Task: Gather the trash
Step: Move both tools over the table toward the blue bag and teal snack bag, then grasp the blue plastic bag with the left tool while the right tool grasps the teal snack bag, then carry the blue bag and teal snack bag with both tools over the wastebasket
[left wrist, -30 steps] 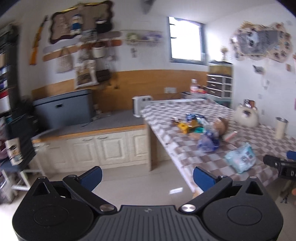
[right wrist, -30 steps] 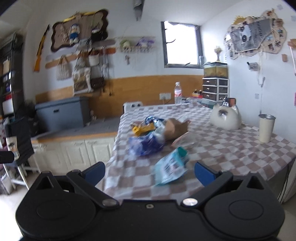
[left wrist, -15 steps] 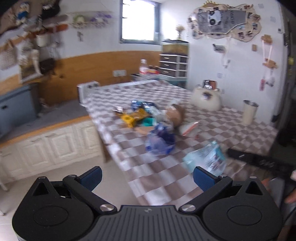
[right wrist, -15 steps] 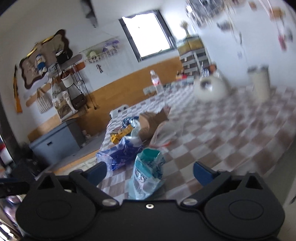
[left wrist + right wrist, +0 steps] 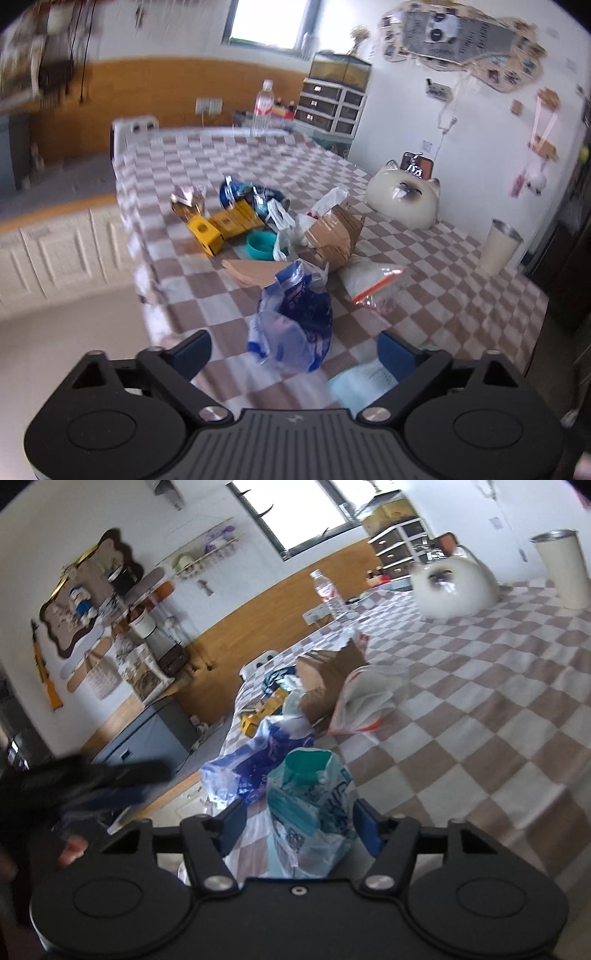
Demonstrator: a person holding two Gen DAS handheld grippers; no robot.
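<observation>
**Both grippers over the trash pile on the checkered bench**

Left wrist view: the left gripper point(image 5: 293, 349) is angled down at the checkered bench point(image 5: 461, 295), and its jaws have just been closing a bit but are plainly apart. The crumpled blue plastic bag point(image 5: 291, 325) sits between the two blue pads without either one touching it, so nothing is gripped. Just behind that bag is the rest of the trash: a torn cardboard box point(image 5: 338, 236), a white bag with red trim point(image 5: 369, 280), a teal lid point(image 5: 260, 245), a yellow carton point(image 5: 221, 227) and a blue wrapper point(image 5: 236, 192). A cat-shaped white thing point(image 5: 404, 201) and a pale cup point(image 5: 500, 247) stand off to the right, well apart from the pile. A water bottle point(image 5: 263, 107) is at the far end.

Right wrist view: the right gripper point(image 5: 299, 825) is rolled over, so the room looks tilted. Its jaws have just been closing too, with a teal-and-white packet point(image 5: 314, 805) standing between them. The right pad looks right up against the packet, the left pad has a gap, so no real squeeze. The blue plastic bag lies just behind it, the cardboard box further back. The left gripper is a dark blur at the left edge.
</observation>
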